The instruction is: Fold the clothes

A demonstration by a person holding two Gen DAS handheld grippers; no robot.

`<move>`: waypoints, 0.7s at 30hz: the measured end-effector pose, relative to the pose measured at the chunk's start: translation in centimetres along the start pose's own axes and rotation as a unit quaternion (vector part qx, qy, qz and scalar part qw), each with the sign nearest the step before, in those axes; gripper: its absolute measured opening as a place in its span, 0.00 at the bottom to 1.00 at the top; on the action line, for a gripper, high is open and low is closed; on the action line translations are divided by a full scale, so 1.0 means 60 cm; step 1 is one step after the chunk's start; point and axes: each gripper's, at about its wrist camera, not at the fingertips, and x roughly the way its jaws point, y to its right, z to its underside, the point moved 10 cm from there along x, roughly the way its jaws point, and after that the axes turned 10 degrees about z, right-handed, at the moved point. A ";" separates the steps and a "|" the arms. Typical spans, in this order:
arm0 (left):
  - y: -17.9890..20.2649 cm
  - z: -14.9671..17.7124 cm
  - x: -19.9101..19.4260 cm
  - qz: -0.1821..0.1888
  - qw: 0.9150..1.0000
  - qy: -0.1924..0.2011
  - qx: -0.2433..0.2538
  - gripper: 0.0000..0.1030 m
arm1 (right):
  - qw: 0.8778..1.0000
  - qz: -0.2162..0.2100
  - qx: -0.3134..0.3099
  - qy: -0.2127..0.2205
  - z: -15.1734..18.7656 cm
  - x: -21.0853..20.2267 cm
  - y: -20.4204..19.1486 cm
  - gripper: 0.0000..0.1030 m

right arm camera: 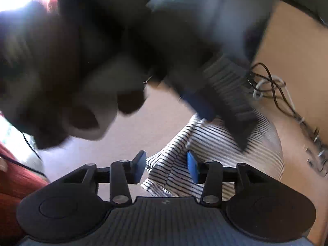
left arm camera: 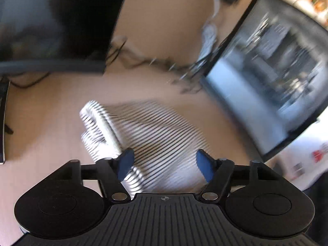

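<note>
One striped garment, thin black-on-white stripes, lies on the tan bench, already bunched into a compact shape with a rolled or doubled edge at its left side in the left wrist view. Whether that is a finished fold or a loose heap mid-way, blur hides. Left tongs gape wide just above the cloth, nothing between the blue pads. Right tongs also spread apart, hovering over a wrinkled flap of the same garment; cloth shows between the pads but is not pinched. The left tool's dark body hangs over the far part of the cloth in the right view.

Handling, as a guess: light knit, soft and limp, sags when lifted, no breakage risk; it drapes rather than holds a crease, layers may slide. Best hold is at a doubled edge or corner, where the thickness gives the pads more bite than a single flat layer. Cables and a monitor lie near, clear of the cloth.
</note>
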 end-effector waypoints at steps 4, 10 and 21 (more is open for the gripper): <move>-0.014 0.006 0.002 0.010 1.000 -0.004 -0.014 0.62 | 0.997 -0.012 0.070 0.009 0.009 -0.038 0.062 0.90; -0.009 0.012 0.011 0.014 1.000 -0.003 -0.004 0.66 | 0.983 -0.018 0.183 0.014 0.029 -0.063 0.168 1.00; -0.008 0.017 0.010 0.016 1.000 -0.002 -0.002 0.68 | 0.902 -0.105 0.411 -0.083 0.059 0.095 0.256 0.82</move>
